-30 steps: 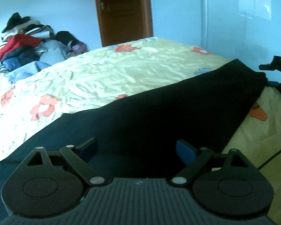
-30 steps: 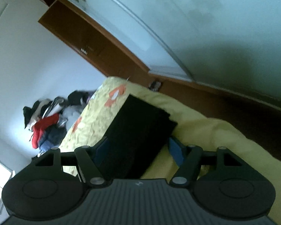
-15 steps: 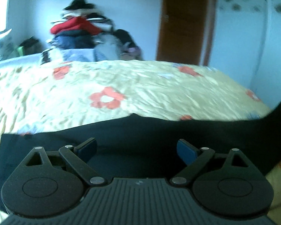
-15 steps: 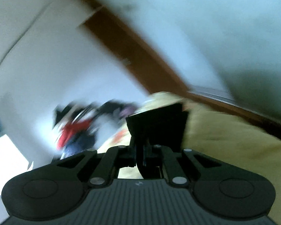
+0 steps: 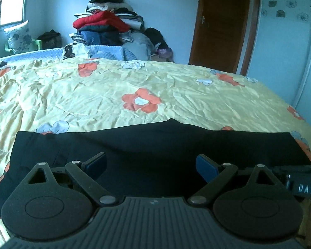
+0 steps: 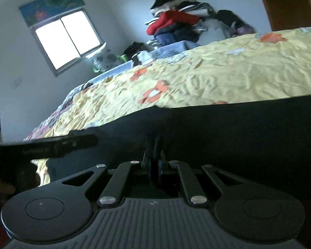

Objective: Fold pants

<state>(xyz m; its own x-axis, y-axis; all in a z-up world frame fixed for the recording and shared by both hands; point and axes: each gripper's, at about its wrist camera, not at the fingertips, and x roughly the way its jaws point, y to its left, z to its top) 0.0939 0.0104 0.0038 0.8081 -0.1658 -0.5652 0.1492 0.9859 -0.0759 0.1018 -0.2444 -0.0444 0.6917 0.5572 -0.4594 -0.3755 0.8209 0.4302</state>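
Observation:
The black pants (image 5: 155, 145) lie flat in a long band across the near part of the yellow floral bed cover (image 5: 114, 95). My left gripper (image 5: 151, 164) is open and empty, its blue pads spread just above the pants' middle. My right gripper (image 6: 154, 145) is shut on the black pants (image 6: 238, 124) and pinches a fold of the cloth between its pads, low over the bed. Part of the right gripper shows at the right edge of the left wrist view (image 5: 300, 178).
A pile of clothes (image 5: 112, 27) is stacked beyond the far side of the bed. A brown door (image 5: 221, 25) stands at the back right and a window (image 6: 66, 39) at the back left. The left gripper's body (image 6: 51, 145) reaches in at the left of the right wrist view.
My right gripper has shut on the pants and swung round with the cloth towards the left gripper. My left gripper stayed open and turned to face across the bed.

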